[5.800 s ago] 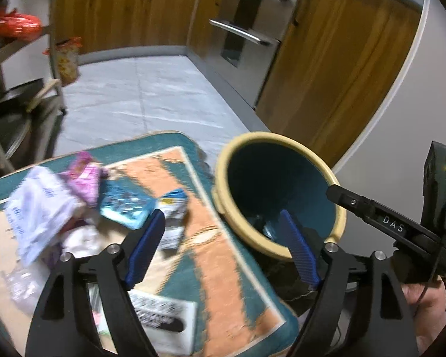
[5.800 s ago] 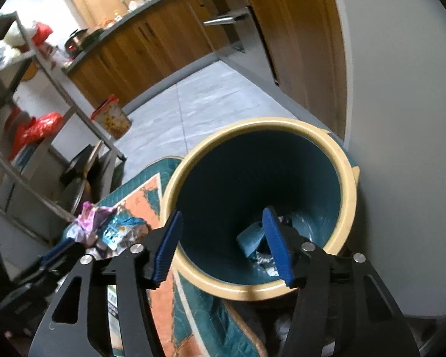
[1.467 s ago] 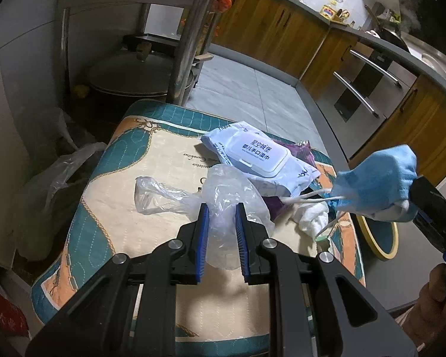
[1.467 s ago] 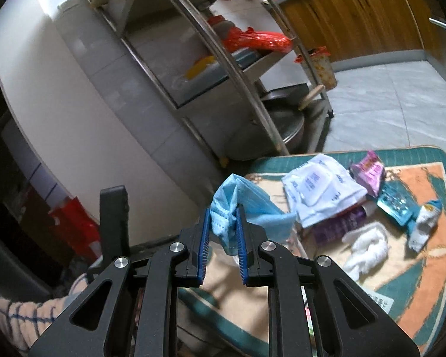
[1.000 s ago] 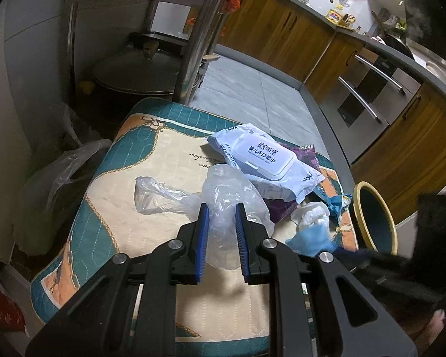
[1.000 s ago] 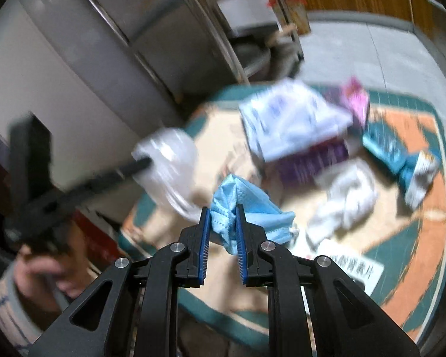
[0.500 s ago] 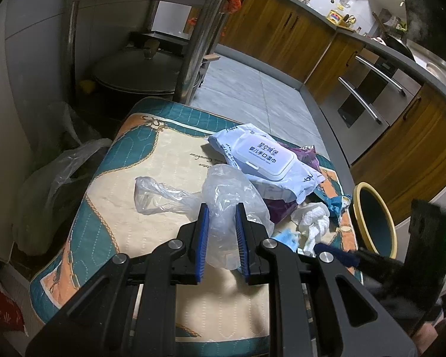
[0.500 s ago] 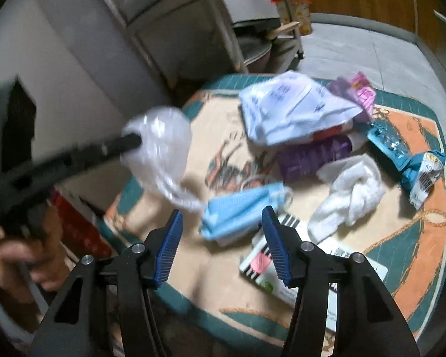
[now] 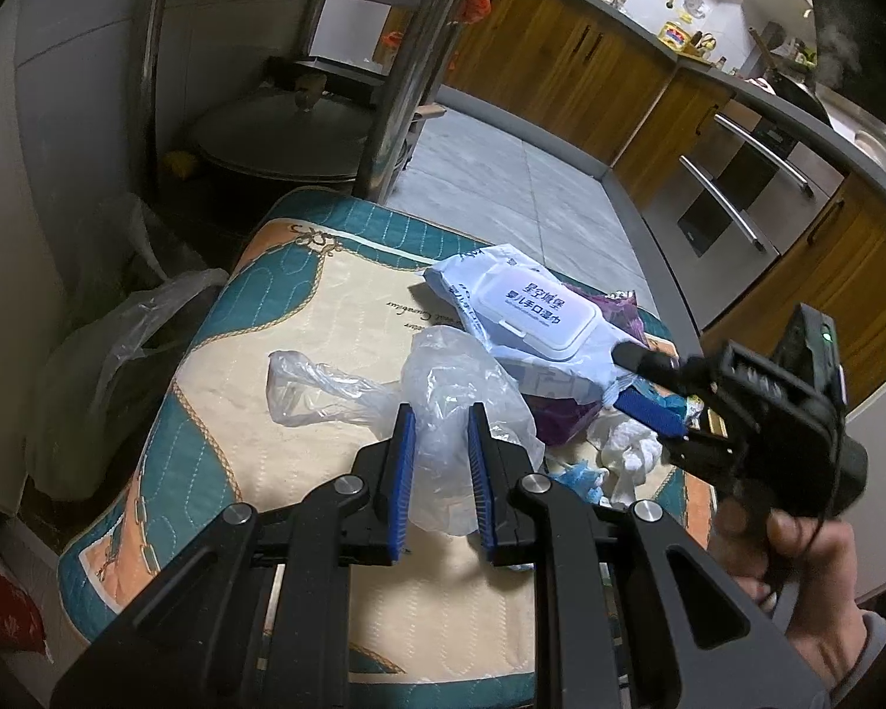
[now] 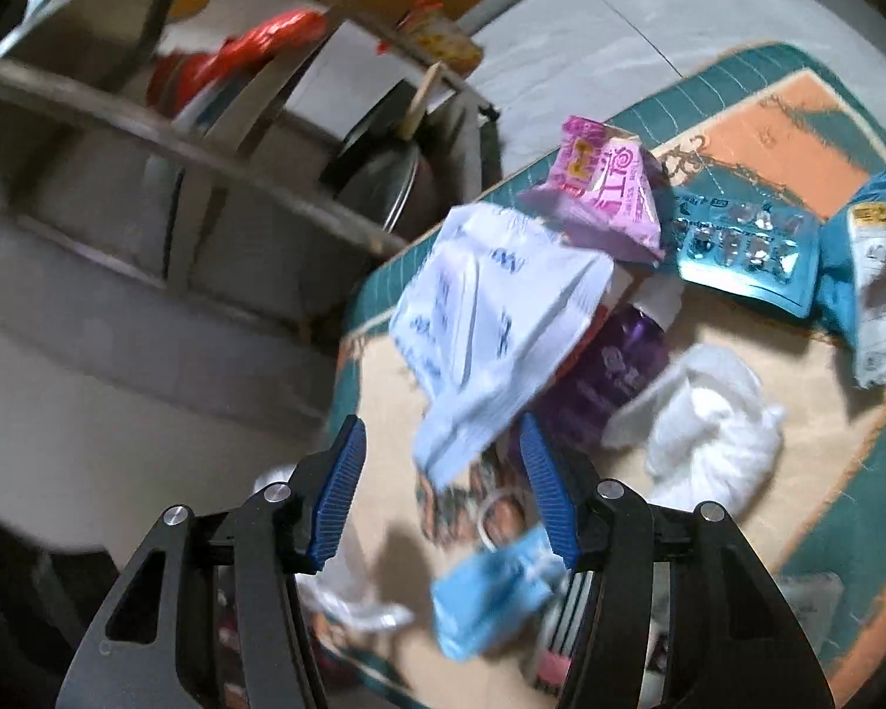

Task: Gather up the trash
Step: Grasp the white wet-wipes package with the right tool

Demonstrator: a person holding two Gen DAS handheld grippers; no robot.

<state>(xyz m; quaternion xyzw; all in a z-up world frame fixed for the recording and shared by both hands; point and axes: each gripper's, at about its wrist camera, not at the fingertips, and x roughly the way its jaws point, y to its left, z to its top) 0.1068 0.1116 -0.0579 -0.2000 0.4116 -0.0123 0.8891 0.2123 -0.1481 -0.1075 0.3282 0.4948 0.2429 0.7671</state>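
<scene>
Chinese characters in dark blue marked the white flip lid of the wet-wipes pack [image 9: 525, 310], lying on the quilted mat [image 9: 301, 319] beside a purple bottle [image 10: 611, 369] — its label too blurred to read. The left gripper [image 9: 440, 464] clenched a clear plastic bag [image 9: 461, 390]; the right gripper [image 10: 443, 481] stood released, empty, its jaws just opened, above the blue face mask [image 10: 490, 597] — dropped on the mat.

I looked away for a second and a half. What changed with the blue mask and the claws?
The right claw has just opened and let go of the crumpled blue face mask, which now lies on the quilted mat. The left claw stays shut on the clear plastic bag.
</scene>
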